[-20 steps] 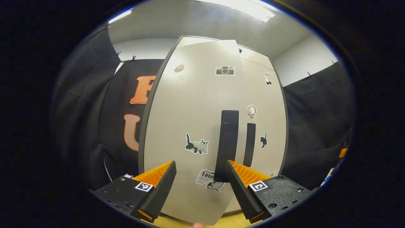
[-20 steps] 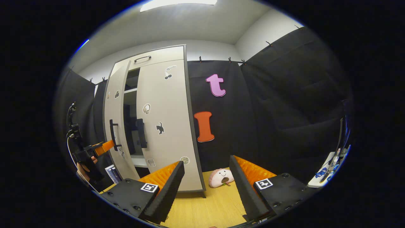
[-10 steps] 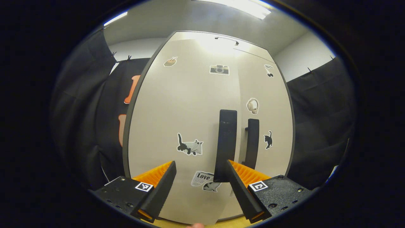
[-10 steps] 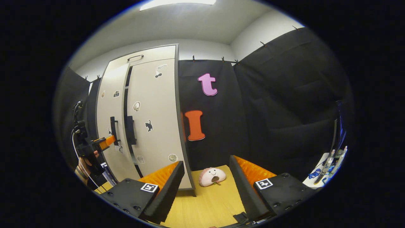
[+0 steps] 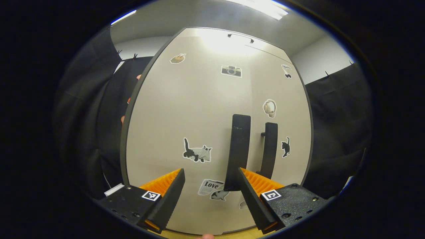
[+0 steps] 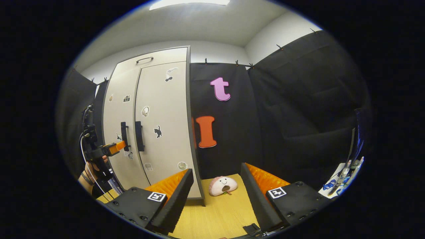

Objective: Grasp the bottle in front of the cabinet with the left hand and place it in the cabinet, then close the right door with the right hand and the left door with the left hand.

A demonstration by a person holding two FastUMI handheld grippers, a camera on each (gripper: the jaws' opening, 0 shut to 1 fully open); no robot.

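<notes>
Standing apart at the bottom of the left gripper view, the fingers of the left gripper [image 5: 210, 192] hold nothing; the right one lies just beside the lower end of the left door's black handle [image 5: 237, 151], though contact cannot be told. Above them the left door [image 5: 186, 109] fills the frame's centre, flush with the right door [image 5: 282, 113], whose handle [image 5: 269, 147] stands parallel at centre right. Stickers dot both doors, a cat sticker [image 5: 197, 153] at lower centre. The bottle is out of sight behind the closed doors.

In the right gripper view the right gripper [image 6: 217, 196] sits at the bottom with its fingers apart and empty over the wooden floor [image 6: 215, 215]. Between them, farther off, lies a pink plush toy [image 6: 223, 186]. The cabinet [image 6: 149, 122] stands at left, the other gripper held by a hand [image 6: 91, 166] at its handle.
</notes>
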